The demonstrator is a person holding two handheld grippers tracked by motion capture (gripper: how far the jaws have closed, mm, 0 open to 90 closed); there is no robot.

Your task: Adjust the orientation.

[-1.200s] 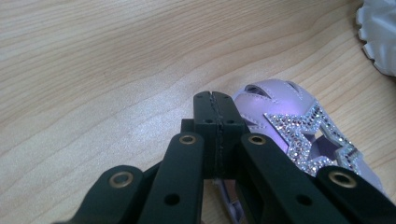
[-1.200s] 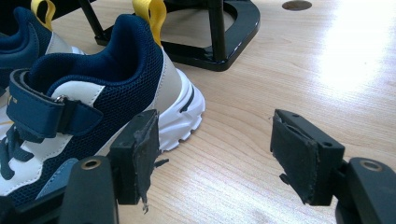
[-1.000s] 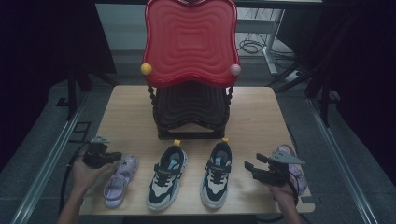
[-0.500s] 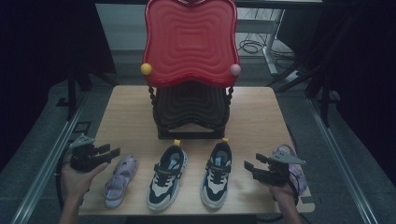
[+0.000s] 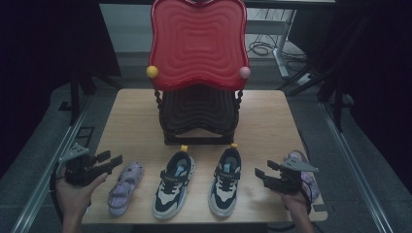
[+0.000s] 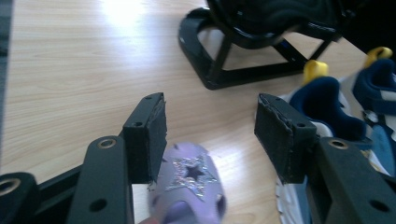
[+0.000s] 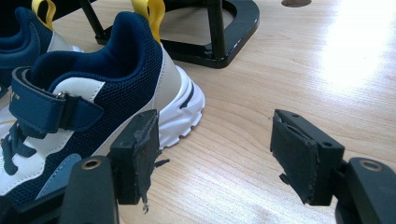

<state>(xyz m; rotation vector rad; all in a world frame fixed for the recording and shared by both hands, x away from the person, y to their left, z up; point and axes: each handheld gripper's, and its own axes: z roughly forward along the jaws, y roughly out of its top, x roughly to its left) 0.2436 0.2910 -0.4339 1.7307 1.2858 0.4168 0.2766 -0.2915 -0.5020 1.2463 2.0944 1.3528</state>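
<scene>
On the bench (image 5: 136, 111), the black rack (image 5: 198, 116) under the red panel (image 5: 198, 43) looks empty, though dim. Four shoes line the front edge. Left tongs (image 5: 112, 161) gape beside the purple sandal (image 5: 124, 187); right tongs (image 5: 265, 172) gape, empty, beside a navy sneaker (image 5: 226, 179).

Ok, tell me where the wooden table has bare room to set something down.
Bare wood lies left and right of the black rack under the red wavy tray. The front edge is crowded: purple sandal, two navy-and-white sneakers, both grippers.
</scene>
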